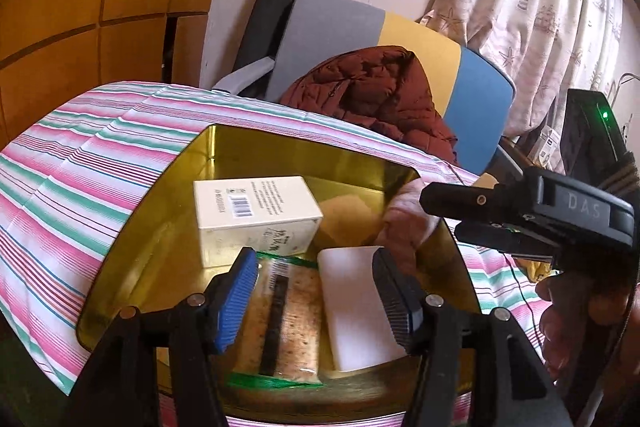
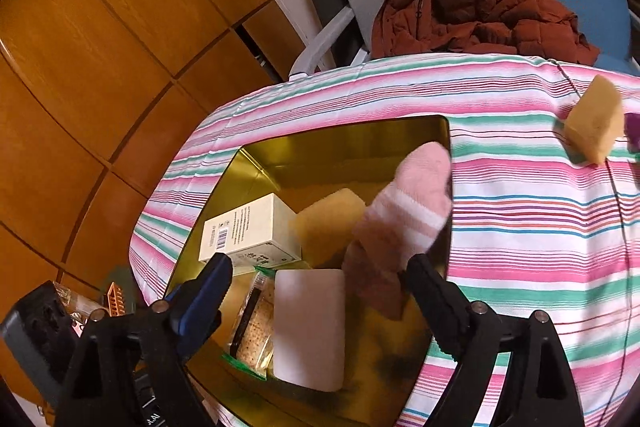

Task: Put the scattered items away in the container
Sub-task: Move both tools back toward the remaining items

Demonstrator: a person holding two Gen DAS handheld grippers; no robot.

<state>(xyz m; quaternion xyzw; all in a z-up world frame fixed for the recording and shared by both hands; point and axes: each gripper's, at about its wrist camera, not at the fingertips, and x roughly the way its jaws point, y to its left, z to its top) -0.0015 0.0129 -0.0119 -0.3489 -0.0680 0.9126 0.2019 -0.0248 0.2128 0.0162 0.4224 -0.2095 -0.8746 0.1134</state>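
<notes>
A gold tin [image 1: 132,227] [image 2: 360,135] sits on the striped cloth. Inside lie a cream carton [image 1: 256,215] [image 2: 248,231], a cracker packet [image 1: 288,319] [image 2: 256,323], a white block [image 1: 360,307] [image 2: 310,323], a yellow sponge [image 2: 328,223] and a pink striped sock [image 2: 404,211] [image 1: 408,223] draped against the tin's right wall. My left gripper [image 1: 316,299] is open above the packet and block. My right gripper [image 2: 316,299] is open over the tin, with the sock's lower end between its fingers; it shows side-on in the left wrist view [image 1: 448,215]. A second yellow sponge [image 2: 596,119] lies on the cloth at the right.
The striped tablecloth [image 2: 520,211] [image 1: 80,163] covers the table. A chair with a brown jacket [image 1: 372,95] [image 2: 472,3] stands behind it. Wooden cupboards [image 2: 100,47] are on the left. A purple item [image 2: 633,131] shows beside the loose sponge.
</notes>
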